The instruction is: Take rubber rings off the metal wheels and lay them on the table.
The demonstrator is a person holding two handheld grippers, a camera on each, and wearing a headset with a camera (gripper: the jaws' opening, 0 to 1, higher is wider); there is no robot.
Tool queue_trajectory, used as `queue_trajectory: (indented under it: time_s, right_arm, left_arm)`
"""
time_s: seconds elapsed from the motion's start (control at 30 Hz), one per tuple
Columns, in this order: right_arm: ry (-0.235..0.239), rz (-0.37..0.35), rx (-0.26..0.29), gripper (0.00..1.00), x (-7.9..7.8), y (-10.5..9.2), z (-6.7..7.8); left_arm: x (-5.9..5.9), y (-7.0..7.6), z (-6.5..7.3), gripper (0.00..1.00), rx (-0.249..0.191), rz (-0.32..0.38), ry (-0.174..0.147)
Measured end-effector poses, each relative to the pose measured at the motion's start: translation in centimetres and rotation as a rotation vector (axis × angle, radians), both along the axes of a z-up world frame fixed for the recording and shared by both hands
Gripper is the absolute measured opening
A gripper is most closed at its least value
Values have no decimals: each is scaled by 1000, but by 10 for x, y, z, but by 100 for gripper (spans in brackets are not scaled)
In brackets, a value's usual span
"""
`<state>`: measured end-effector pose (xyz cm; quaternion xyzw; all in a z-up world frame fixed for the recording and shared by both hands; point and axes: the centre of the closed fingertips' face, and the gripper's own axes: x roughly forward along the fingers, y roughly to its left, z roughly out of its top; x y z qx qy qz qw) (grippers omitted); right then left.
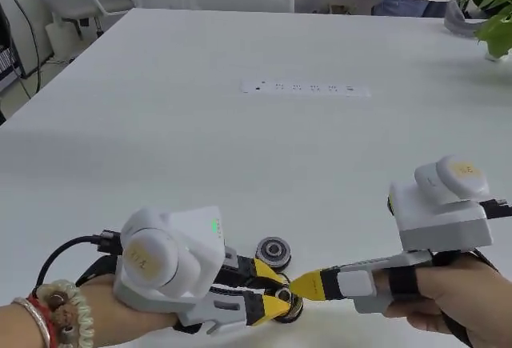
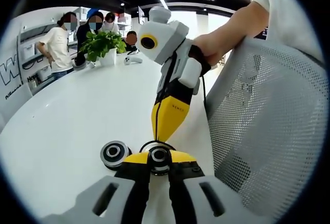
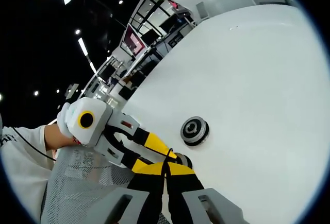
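Your right hand-held gripper [image 3: 167, 168], jaws pressed together, meets the left hand-held gripper [image 3: 164, 154] at a small metal wheel [image 3: 182, 160], another black-rimmed round metal wheel [image 3: 195, 130] lying near on the white desk [image 3: 258, 80].

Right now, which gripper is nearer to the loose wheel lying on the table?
Left. The left gripper holds the other wheel with one jaw just beside the loose wheel; the right gripper touches that held wheel, slightly farther off.
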<state>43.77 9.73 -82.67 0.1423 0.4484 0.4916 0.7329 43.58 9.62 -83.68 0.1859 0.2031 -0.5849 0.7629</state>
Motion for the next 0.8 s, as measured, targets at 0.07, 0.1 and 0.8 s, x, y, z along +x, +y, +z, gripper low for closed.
queue_trajectory:
  time_s: [0.07, 0.1, 0.8]
  right_arm:
    - [-1, 3, -24, 0, -1, -3, -5]
    - [1, 4, -30, 0, -2, -4, -6]
    - [-7, -11, -56, 0, 0, -10, -9]
  left_arm:
    - [0, 0, 0, 8, -1, 2, 5]
    - [0, 0, 0, 8, 0, 2, 6]
    - [-1, 0, 0, 9, 31, -3, 32]
